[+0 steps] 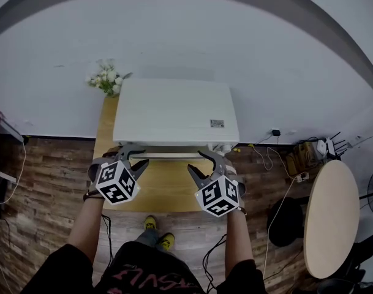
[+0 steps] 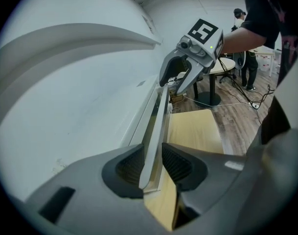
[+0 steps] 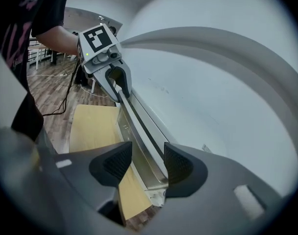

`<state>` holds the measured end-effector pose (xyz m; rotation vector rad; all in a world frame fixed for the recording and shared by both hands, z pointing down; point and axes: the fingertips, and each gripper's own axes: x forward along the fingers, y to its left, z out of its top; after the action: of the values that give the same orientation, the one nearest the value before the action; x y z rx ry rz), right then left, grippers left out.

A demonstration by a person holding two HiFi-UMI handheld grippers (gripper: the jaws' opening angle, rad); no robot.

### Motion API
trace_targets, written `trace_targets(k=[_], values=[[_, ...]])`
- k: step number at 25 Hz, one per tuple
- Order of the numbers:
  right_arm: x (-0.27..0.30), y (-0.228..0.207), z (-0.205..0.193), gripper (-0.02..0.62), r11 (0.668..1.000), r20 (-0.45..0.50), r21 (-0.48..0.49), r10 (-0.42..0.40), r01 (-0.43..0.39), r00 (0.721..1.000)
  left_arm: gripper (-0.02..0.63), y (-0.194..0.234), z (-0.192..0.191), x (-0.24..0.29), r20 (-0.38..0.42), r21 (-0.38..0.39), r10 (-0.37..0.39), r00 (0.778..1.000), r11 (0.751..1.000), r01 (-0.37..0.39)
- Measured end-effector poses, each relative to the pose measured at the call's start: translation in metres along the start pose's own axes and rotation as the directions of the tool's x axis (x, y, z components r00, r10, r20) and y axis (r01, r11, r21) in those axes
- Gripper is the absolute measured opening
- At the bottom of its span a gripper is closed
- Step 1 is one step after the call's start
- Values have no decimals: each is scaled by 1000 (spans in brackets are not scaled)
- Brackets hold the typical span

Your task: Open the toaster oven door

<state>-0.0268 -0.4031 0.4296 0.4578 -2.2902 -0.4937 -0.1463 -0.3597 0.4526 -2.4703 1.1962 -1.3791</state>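
The toaster oven [image 1: 174,112] sits at the back of a narrow wooden tabletop [image 1: 165,185], pushed up to the white wall [image 1: 174,35]. A small bunch of white flowers [image 1: 106,78] stands at its rear left corner. Off to the right, well clear of the work, I see a round table [image 1: 333,213] and loose cables [image 1: 278,164] on the plank floor [image 1: 45,176]. Nothing lies on the tabletop in front of the oven, and only the two grippers are near the door. The oven is a plain white box, with a small label [image 1: 217,123] on its top near the right front corner. A long pale handle [image 1: 174,155] runs across the top of its front. My left gripper [image 2: 152,166] is at the handle's left end. Its jaws are apart, with the bar standing between the ribbed pads, close to them but not squeezed. My right gripper [image 3: 148,163] is at the right end. Its jaws are spread wider, with the bar's end and the door edge sitting loosely in the gap. From overhead the oven's top hides the door face, so I cannot tell whether the door is ajar or fully closed. Both gripper views show only a sliver of the front, strongly curved by the lens.
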Motion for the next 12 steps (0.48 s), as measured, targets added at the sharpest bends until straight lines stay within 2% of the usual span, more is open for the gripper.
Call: trace_targets(k=[4,7,12], values=[[11,2,-2,219,999,-42,-43,26,-28,999,124,2,-3,5,7,7,-17,1000,1000,17],[17,5,-5,219,996,-79,-81,37,-43,996,127,0,-6,8,-10,53,-25,1000,998,25],[22,5,-3,164,995,-94,-98,21,-30,995,118,-1,-7,6,-2,72,-32,999,997,32]])
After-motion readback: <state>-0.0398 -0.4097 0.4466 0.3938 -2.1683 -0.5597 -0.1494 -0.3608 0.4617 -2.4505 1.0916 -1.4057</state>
